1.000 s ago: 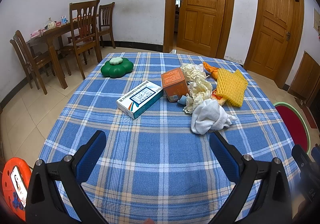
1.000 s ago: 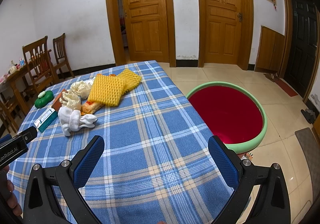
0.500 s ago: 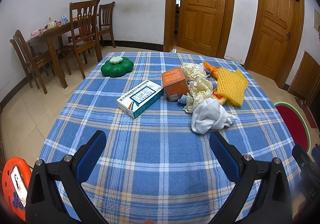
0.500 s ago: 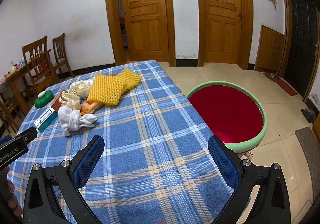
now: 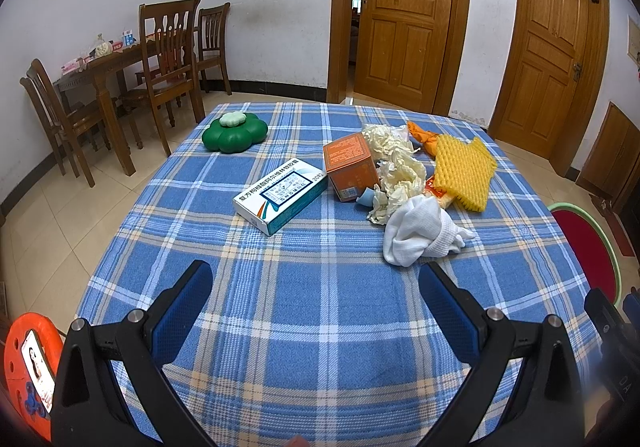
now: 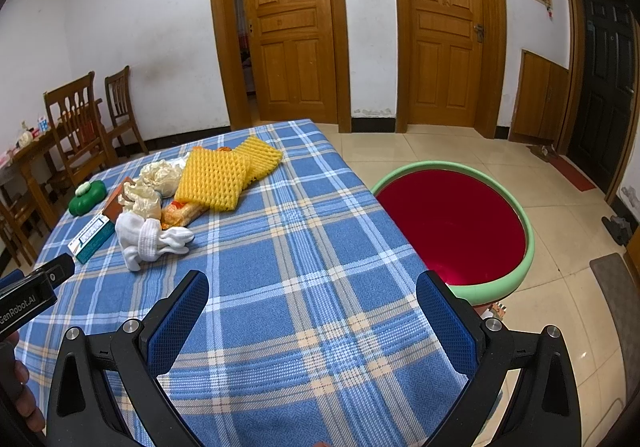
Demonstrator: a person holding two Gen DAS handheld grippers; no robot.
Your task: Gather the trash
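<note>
Trash lies on the blue plaid tablecloth (image 5: 320, 307): a white-and-teal medicine box (image 5: 280, 194), an orange carton (image 5: 350, 165), crumpled cream paper (image 5: 400, 175), a white cloth wad (image 5: 420, 231), yellow foam netting (image 5: 462, 171) and an orange wrapper (image 5: 422, 136). My left gripper (image 5: 316, 287) is open and empty, short of the pile. My right gripper (image 6: 312, 299) is open and empty over the table's right part; the cloth wad (image 6: 148, 237) and the netting (image 6: 216, 177) lie to its far left. A red basin with a green rim (image 6: 452, 223) stands on the floor to the right.
A green flower-shaped case (image 5: 234, 133) sits at the table's far left corner. A wooden dining table with chairs (image 5: 120, 87) stands by the left wall. Wooden doors (image 6: 296, 27) are behind. An orange object (image 5: 28, 363) is on the floor at lower left.
</note>
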